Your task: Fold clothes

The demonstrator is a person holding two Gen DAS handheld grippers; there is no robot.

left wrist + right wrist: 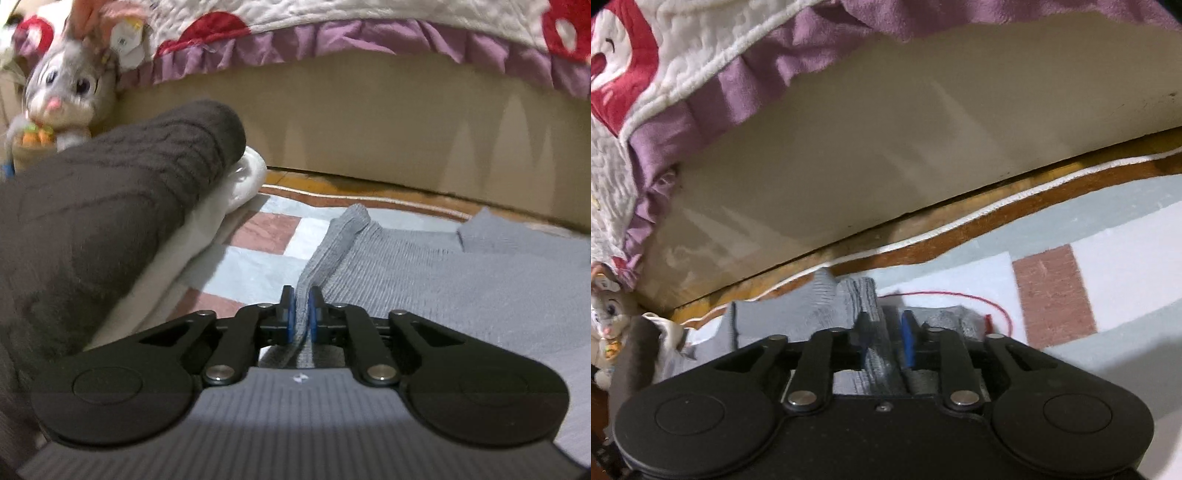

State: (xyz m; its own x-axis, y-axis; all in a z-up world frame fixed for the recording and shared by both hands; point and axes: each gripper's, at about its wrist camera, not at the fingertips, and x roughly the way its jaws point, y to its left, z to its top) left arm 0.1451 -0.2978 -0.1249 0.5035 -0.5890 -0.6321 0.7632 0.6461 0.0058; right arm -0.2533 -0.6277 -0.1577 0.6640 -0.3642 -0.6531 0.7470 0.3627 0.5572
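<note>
Lying to the left in the left wrist view is a stack of folded clothes, a dark brown knitted garment [110, 192] resting on a white one [207, 229], with a grey plush rabbit toy [70, 88] behind it against the beige bed base [369, 122]. Running straight ahead of the left tongs [302, 314] is a raised ridge of the pale grey ribbed knit garment [461, 280], and those tongs are pinching that ridge between blue pads drawn close together; the rest of the garment is spreading flat to their right over the patchwork rug of blue, white and red-brown blocks [266, 232] on the floor. In the right wrist view the right tongs [886, 336] are gripping a bunched fold of the same grey knit, with more of the cloth trailing off to their left and bare rug to their right, where a thin red thread [960, 295] is curling. So the garment is stretching between the two pairs of tongs, each holding an opposite edge, with the body of the cloth lying inward from both. Judging from this, any fold would be turning on both moving together across that span, but which fold this is cannot be told.
</note>
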